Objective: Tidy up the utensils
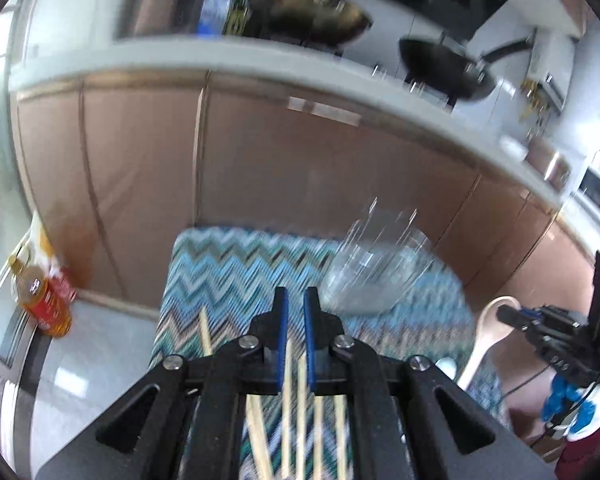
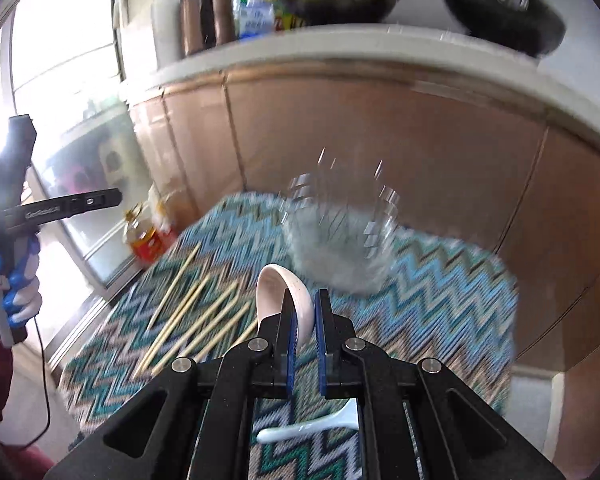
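Note:
My right gripper is shut on a white ceramic spoon, held above the zigzag-patterned cloth; the spoon also shows in the left wrist view. A clear glass container stands at the cloth's far side, just beyond the spoon; it also shows in the left wrist view. My left gripper hovers over several bamboo chopsticks, its jaws narrowly apart with one chopstick between them; I cannot tell whether they grip it. The chopsticks also lie loose in the right wrist view. A second white spoon lies under my right gripper.
A brown cabinet front with a white counter rises behind the cloth. Two woks sit on the stove. An oil bottle stands on the floor at the left. The table edge drops off at the left and right.

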Action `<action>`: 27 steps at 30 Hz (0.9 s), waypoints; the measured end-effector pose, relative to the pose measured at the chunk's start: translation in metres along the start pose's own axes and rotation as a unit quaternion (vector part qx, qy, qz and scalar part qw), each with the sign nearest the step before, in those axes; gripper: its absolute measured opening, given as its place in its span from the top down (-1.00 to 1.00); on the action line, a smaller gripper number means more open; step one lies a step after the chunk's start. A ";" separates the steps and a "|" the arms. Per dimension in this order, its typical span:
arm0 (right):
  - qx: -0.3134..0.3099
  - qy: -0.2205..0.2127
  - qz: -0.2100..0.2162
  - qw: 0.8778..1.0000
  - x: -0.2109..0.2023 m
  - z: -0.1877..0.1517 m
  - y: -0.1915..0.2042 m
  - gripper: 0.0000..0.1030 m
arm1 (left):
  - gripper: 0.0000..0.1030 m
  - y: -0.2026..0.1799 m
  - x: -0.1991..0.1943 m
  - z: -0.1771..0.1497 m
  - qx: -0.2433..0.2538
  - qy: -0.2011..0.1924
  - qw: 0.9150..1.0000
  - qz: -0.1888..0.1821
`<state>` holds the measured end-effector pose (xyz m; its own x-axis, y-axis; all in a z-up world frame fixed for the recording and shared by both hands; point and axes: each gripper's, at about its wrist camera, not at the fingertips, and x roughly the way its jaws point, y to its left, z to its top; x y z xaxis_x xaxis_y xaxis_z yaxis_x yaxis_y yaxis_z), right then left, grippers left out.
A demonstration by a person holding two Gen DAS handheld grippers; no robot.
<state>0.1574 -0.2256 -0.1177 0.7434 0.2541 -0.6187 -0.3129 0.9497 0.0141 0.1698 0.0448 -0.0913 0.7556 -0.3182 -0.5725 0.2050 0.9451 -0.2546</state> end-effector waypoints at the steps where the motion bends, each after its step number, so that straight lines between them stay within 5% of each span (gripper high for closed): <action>1: 0.002 -0.015 -0.010 1.000 -0.004 0.010 -0.002 0.84 | 0.87 -0.005 -0.003 0.008 -0.002 -0.013 1.000 -0.006; 7: 0.015 -0.089 -0.051 0.995 -0.007 0.058 -0.018 0.84 | 0.87 -0.035 -0.001 0.060 -0.028 -0.083 0.994 -0.068; 12: 0.020 -0.120 -0.079 0.989 0.006 0.083 -0.037 0.84 | 0.87 -0.051 0.033 0.090 -0.049 -0.098 0.986 -0.130; 17: 0.038 -0.123 -0.072 0.989 0.023 0.084 -0.055 0.84 | 0.87 -0.051 0.066 0.092 -0.055 -0.069 0.985 -0.146; 23: 0.037 -0.126 -0.040 0.991 0.020 0.071 -0.048 0.84 | 0.81 -0.019 0.082 0.057 -0.044 0.023 0.993 -0.107; 27: 0.032 -0.122 -0.025 0.992 0.015 0.060 -0.039 0.84 | 0.37 -0.001 0.078 0.025 -0.021 0.060 0.995 -0.075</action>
<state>0.2163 -0.2473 -0.0804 0.8809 0.2351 -0.4109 -0.2391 0.9701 0.0425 0.2445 0.0211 -0.1161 0.6376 -0.4646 -0.6145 0.2822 0.8831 -0.3748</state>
